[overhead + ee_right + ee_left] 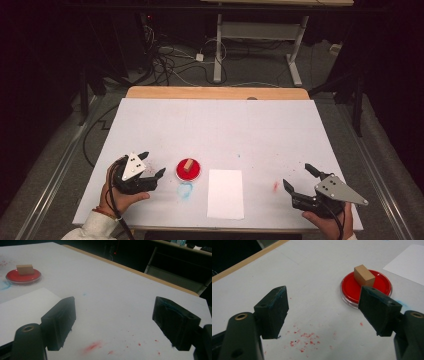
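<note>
Left tongs (152, 163) spread wide, nothing between jaws, hovering low over worktop (220, 120) at about 8 o'clock. Red speckles (303, 338) on white surface under jaws. Wooden block (188, 165) lies in red dish (189, 170) just beside left tongs, at their 3 o'clock; dish not touched. Blue smear (185, 190) at dish's 6 o'clock. White paper sheet (225, 194) near dish, at its 4 o'clock. Right tongs (300, 179) spread, empty, at worktop's 4 o'clock, well apart from dish; red smudge (275, 186) near them.
</note>
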{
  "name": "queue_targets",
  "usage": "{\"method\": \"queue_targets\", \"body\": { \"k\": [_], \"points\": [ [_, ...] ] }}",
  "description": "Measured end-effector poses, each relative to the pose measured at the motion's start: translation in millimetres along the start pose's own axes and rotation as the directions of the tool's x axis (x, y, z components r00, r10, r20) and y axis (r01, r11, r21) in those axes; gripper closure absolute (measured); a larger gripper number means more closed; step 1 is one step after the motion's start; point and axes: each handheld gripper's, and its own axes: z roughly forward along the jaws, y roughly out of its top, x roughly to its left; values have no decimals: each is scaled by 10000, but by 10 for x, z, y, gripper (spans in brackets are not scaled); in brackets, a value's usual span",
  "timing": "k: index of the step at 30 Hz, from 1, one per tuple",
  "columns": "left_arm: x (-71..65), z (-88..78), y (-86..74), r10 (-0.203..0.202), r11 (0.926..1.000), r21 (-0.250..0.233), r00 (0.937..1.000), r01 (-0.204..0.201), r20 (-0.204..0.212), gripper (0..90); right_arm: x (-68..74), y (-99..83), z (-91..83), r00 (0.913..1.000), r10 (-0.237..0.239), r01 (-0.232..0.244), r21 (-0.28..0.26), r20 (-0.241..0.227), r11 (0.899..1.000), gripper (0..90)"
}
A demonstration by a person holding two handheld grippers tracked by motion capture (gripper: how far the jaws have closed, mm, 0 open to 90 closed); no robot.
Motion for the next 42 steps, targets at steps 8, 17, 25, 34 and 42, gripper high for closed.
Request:
{"method": "queue_targets", "body": {
  "k": [8,17,25,34,42],
  "points": [
    [-11,-64,18,-74,10000,-24,9993,74,362,236,3,11,22,9993,-273,272,46,250,9996,197],
    [-9,-58,113,-237,9989,405,9996,230,159,245,20,-11,83,9984,-490,481,334,279,9983,204],
    [-17,49,435,-409,9875,1538,9980,331,473,252,-11,-44,134,9980,-364,324,765,520,9965,218],
    [-179,436,764,-442,9635,2676,9914,97,1232,321,16,-63,160,9950,-783,718,1017,616,9922,225],
    [-272,858,792,-459,9163,4003,9884,-160,1447,393,-6,-81,173,9954,-737,664,1136,619,9913,225]
  ]
}}
